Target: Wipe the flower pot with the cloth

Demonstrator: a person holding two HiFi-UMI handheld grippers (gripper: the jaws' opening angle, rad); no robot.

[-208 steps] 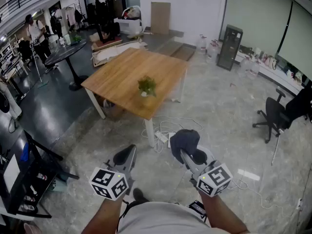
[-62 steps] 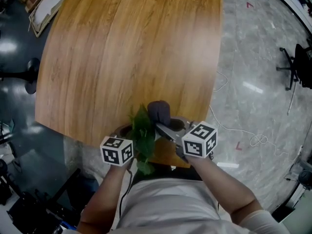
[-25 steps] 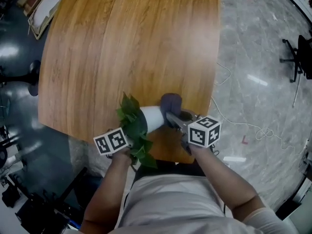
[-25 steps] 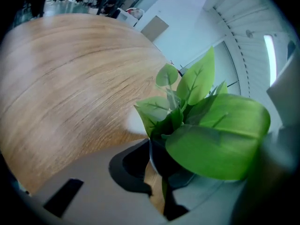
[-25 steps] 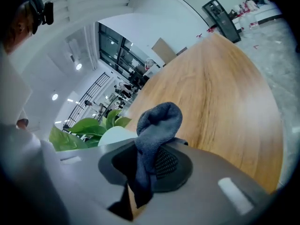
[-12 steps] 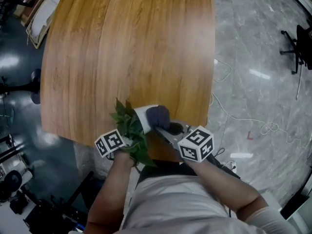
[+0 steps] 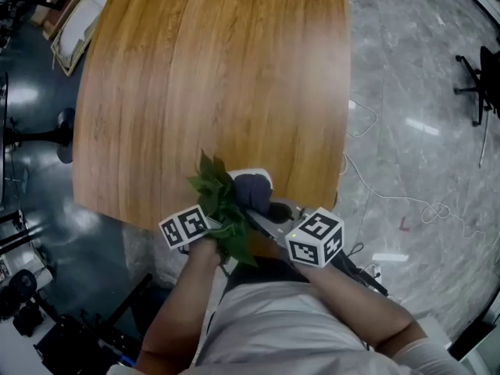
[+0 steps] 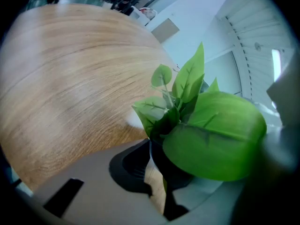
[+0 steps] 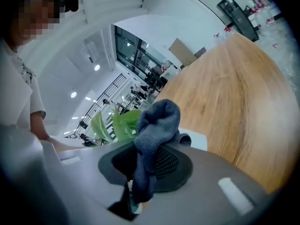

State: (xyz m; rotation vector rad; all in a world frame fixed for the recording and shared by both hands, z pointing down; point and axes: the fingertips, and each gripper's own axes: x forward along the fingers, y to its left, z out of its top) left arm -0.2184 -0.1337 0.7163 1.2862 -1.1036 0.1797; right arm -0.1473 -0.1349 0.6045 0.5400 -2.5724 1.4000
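A small white flower pot point(image 7: 254, 176) with a green plant point(image 7: 221, 209) lies tilted over the near edge of the wooden table point(image 7: 211, 76). My left gripper point(image 7: 221, 223) is shut on the plant's dark stem point(image 8: 165, 161) under the big leaves point(image 8: 213, 135), which hide its fingertips in the head view. My right gripper point(image 7: 264, 209) is shut on a dark blue-grey cloth point(image 7: 251, 192) that presses against the pot's side. In the right gripper view the cloth point(image 9: 157, 128) bunches between the jaws, with the white pot point(image 9: 196, 140) just behind it.
Both grippers are over the table's near edge, close to the person's body. Grey floor with loose white cables point(image 7: 367, 198) lies to the right, an office chair point(image 7: 486, 76) further right. A dark floor with a black stand base point(image 7: 64, 135) is at the left.
The plant went from upright to tilted in my left gripper. The cloth has slid from the pot's right end onto its near side. Both grippers have shifted slightly.
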